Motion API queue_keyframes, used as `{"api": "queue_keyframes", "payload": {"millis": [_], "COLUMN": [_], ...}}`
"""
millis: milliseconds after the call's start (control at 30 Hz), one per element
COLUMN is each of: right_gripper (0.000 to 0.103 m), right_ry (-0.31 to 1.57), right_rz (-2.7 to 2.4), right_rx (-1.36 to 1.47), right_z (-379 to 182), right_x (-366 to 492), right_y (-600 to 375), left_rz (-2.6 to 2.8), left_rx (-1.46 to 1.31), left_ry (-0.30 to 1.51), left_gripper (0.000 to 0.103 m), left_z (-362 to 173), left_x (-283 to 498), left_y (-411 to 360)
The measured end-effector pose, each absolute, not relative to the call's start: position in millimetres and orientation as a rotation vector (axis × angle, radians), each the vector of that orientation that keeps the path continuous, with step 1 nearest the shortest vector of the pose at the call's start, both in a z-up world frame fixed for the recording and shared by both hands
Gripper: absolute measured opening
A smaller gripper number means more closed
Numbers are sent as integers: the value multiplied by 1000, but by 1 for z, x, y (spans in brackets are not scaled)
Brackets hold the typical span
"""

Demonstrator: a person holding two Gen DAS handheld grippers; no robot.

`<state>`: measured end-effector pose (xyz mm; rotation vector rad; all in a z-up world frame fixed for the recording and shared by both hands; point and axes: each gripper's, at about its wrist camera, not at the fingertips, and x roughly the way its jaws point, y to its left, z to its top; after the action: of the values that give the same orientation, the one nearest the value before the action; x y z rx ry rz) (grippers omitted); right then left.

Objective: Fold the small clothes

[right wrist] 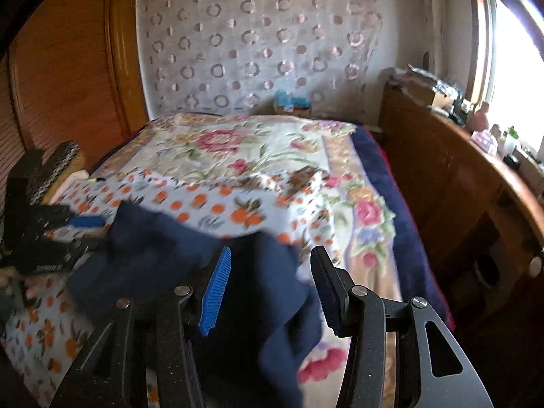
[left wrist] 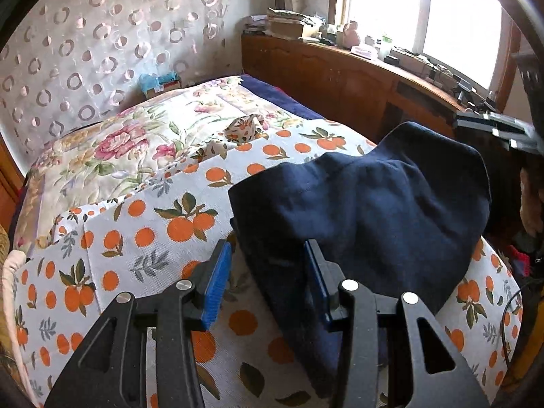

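A dark navy garment (left wrist: 367, 204) lies rumpled on the orange-print sheet (left wrist: 136, 238) at the near end of the bed, just ahead of both grippers. The left gripper (left wrist: 268, 272) stands wide, holding nothing, its right finger over the cloth's near edge. The right gripper (right wrist: 270, 284) is also spread, with navy fabric bunched between its fingers but not pinched. That right one looks better placed to grab next.

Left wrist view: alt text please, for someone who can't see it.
The left gripper is open over the edge of a dark blue garment lying on an orange-print sheet. Behind are a floral blanket and a wooden cabinet under a window.
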<state>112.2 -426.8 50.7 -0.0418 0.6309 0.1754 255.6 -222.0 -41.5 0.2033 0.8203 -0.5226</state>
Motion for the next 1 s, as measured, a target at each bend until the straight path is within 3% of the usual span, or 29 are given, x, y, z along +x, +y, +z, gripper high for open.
{"api": "queue_keyframes", "payload": {"millis": [167, 200, 233, 267, 467, 533, 600, 700, 1000], "right_gripper": [51, 47, 36, 4, 5, 14, 45, 73, 76], "right_ry": [698, 709, 709, 711, 683, 707, 726, 729, 826], "right_rz": [142, 137, 148, 177, 122, 79, 79, 89, 132], "right_rx": [-8, 6, 24, 49, 113, 84, 84, 102, 211], "right_z": [33, 32, 32, 31, 40, 39, 39, 41, 26], "right_x": [119, 121, 124, 127, 126, 126, 127, 123, 133], "right_y": [-450, -456, -461, -467, -500, -502, -497, -493, -479], "left_rz": [-516, -514, -512, -509, -487, -492, -512, -543, -575], "left_rx": [202, 201, 197, 193, 176, 158, 127, 111, 113], "left_ry": [825, 826, 826, 825, 825, 832, 845, 876, 939], "left_gripper": [45, 45, 45, 45, 45, 45, 45, 47, 50], "left_z": [-43, -43, -44, -46, -48, -48, -49, -53, -66], "left_x": [256, 256, 257, 264, 272, 275, 279, 284, 298], "left_y": [-223, -223, -221, -218, -208, -206, -205, -207, -220]}}
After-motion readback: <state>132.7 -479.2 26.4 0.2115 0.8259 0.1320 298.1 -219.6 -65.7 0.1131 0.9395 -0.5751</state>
